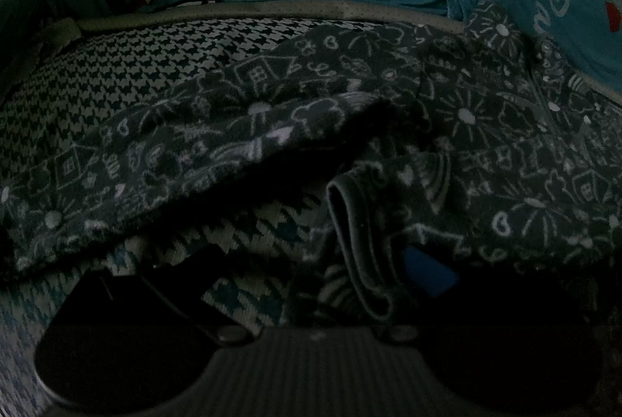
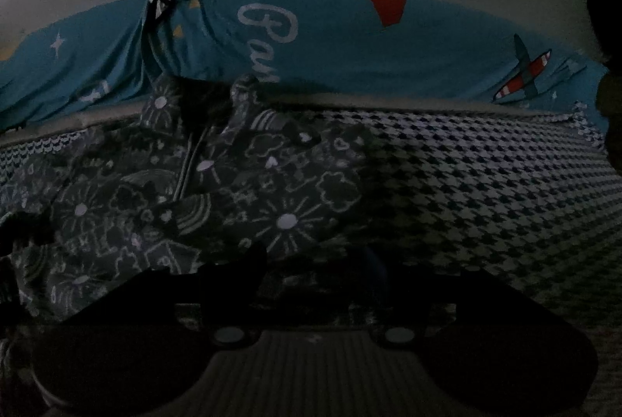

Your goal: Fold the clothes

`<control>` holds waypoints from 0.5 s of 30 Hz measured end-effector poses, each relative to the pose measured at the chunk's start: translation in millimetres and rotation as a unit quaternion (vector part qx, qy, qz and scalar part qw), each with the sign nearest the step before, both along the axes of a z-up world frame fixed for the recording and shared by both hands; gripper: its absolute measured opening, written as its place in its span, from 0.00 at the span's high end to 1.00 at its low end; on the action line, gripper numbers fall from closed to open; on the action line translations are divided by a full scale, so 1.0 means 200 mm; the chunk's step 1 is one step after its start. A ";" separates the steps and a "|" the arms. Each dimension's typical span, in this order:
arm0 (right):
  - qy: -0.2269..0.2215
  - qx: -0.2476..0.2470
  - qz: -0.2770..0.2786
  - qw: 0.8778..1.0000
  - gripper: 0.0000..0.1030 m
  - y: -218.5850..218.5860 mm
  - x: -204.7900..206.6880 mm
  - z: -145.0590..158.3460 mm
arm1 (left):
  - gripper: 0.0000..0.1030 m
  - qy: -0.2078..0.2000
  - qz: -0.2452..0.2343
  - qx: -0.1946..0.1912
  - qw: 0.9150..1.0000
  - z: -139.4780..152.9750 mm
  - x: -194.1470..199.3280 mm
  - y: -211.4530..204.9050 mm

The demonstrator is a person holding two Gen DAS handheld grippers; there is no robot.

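Two dim wrist views, so bear with me. One dark grey garment with a white doodle print of flowers, houses and hearts [image 1: 350, 129] lies crumpled on a black-and-white houndstooth bed cover [image 1: 128, 67]. In the left wrist view it fills the middle and runs out to 3 o'clock, with a folded flap lifted at about 9 o'clock so the houndstooth shows beneath it. A grey ribbed hem band [image 1: 350, 222] sticks out near the centre, heading down toward 6 o'clock.

Left gripper [image 1: 307, 281]: its blue-padded finger [image 1: 427, 271] at roughly 5 o'clock sits right against the fabric by that hem band, and the other finger at 7 o'clock is a dark shape over the houndstooth. Too murky to say whether it is pinching the cloth or just resting there, so I can't tell.

Right gripper [image 2: 315, 273]: in its own view the garment sits from the centre out to 9 o'clock, and the near edge of the cloth reaches down to the finger on the 7 o'clock side. Both fingers are black silhouettes, so whether it grips anything I can't tell either.

At 12 o'clock in both views a teal sheet with white stars and cursive lettering [image 2: 350, 39] drapes behind the bed cover, with a red and white plane print [image 2: 525, 74] toward 2 o'clock.
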State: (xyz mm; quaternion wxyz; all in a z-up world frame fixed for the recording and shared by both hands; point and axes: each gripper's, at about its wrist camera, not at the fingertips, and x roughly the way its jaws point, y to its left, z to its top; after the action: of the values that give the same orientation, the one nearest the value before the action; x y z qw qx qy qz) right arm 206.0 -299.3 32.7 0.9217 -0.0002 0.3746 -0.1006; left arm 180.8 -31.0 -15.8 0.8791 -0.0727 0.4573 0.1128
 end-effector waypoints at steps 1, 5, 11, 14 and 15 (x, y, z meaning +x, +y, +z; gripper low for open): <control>0.002 0.000 0.001 1.000 0.47 0.01 0.01 -0.01 | 0.00 -0.001 0.001 0.000 1.000 0.00 0.00 0.00; 0.016 -0.009 0.008 1.000 0.45 0.03 0.03 -0.04 | 0.00 -0.006 0.002 0.008 1.000 0.02 -0.02 0.01; 0.051 -0.017 0.008 0.999 0.41 0.05 0.06 -0.12 | 0.00 -0.017 0.011 0.011 1.000 0.06 -0.05 0.06; 0.061 -0.020 0.006 0.998 0.41 0.05 0.07 -0.14 | 0.00 -0.023 0.020 0.007 1.000 0.08 -0.06 0.09; 0.062 -0.022 0.005 0.998 0.41 0.06 0.07 -0.14 | 0.00 -0.024 0.023 0.006 0.999 0.08 -0.07 0.10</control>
State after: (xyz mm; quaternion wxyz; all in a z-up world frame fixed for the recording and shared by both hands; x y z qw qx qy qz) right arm 220.3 -288.0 4.3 0.8972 -0.0290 0.4283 -0.1038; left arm 167.5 -11.6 0.3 0.8876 -0.0807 0.4333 0.1339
